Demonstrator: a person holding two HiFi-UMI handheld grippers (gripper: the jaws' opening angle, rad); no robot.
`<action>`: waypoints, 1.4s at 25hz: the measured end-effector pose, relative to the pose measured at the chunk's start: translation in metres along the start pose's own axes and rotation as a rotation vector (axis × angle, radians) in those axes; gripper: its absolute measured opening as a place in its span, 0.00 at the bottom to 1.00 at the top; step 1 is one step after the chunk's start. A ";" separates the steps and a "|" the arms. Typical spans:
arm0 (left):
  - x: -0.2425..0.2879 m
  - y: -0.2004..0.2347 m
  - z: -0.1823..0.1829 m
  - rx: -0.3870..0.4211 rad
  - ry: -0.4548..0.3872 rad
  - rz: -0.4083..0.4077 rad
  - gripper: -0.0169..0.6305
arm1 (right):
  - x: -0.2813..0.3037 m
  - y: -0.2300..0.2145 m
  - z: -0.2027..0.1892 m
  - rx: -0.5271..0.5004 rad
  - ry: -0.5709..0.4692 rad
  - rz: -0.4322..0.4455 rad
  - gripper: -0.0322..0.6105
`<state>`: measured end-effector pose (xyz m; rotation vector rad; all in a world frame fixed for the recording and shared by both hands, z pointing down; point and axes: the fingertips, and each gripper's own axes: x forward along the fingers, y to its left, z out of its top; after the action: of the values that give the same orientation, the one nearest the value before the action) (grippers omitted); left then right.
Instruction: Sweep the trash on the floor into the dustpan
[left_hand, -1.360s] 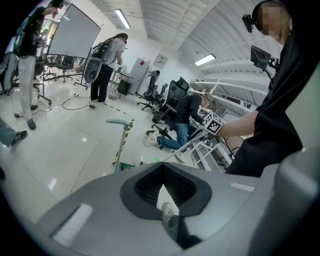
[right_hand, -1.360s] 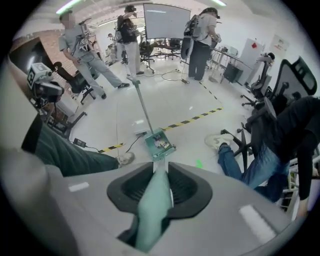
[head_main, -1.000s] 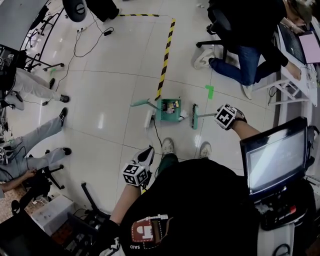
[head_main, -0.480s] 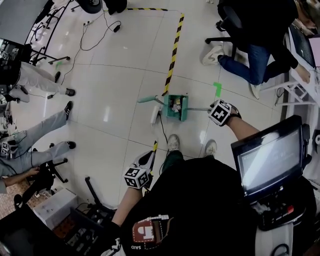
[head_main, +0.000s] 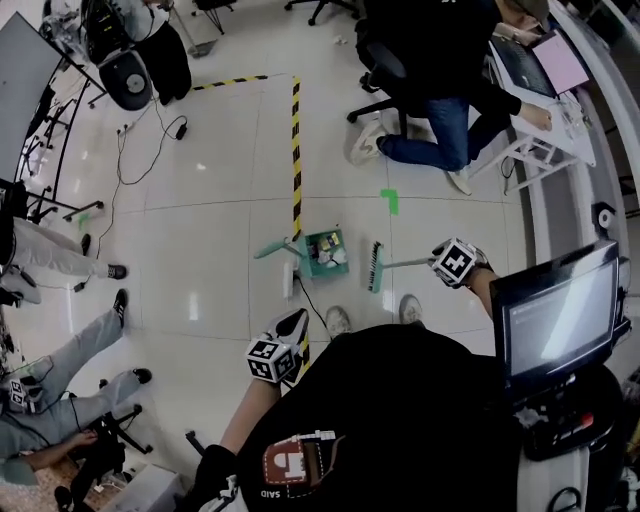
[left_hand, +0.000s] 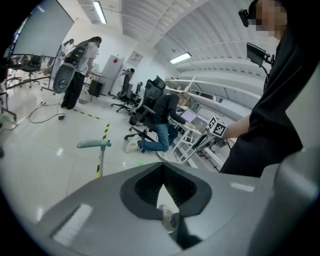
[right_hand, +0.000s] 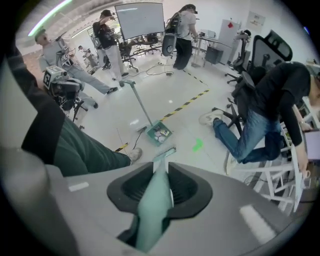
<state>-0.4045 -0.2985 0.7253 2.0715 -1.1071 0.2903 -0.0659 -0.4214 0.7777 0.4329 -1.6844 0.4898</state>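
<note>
A green dustpan (head_main: 325, 253) stands on the white floor with pale trash inside it, its long handle (head_main: 270, 248) reaching left. The broom head (head_main: 374, 266) rests on the floor just right of the dustpan, a small gap between them. My right gripper (head_main: 432, 262) is shut on the teal broom handle (right_hand: 152, 210); ahead of it lie the broom head (right_hand: 164, 152) and the dustpan (right_hand: 159, 133). My left gripper (head_main: 293, 322) hangs by my left leg, shut with nothing in it (left_hand: 164, 186). The dustpan's handle top (left_hand: 94, 144) stands to its left.
Yellow-black tape (head_main: 296, 150) runs up the floor behind the dustpan, and a green tape mark (head_main: 389, 200) lies to its right. A white power strip and cable (head_main: 290, 280) lie by the dustpan. A seated person (head_main: 430, 90) is at the back right, other people's legs at left.
The broom head was pushed left against the dustpan's mouth half a second ago and has since drawn back to the right. The left gripper stayed by my leg.
</note>
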 end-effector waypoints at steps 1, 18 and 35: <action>0.005 0.000 0.005 0.029 0.006 -0.026 0.03 | -0.006 0.004 -0.014 0.030 0.000 -0.010 0.19; 0.015 -0.229 -0.035 0.277 -0.055 -0.175 0.03 | -0.108 0.095 -0.237 0.140 -0.192 -0.049 0.19; -0.109 -0.369 -0.190 0.236 -0.063 -0.056 0.03 | -0.122 0.219 -0.388 0.089 -0.244 0.022 0.19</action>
<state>-0.1515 0.0289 0.6105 2.3298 -1.0936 0.3448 0.1566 -0.0253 0.6958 0.5571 -1.9082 0.5471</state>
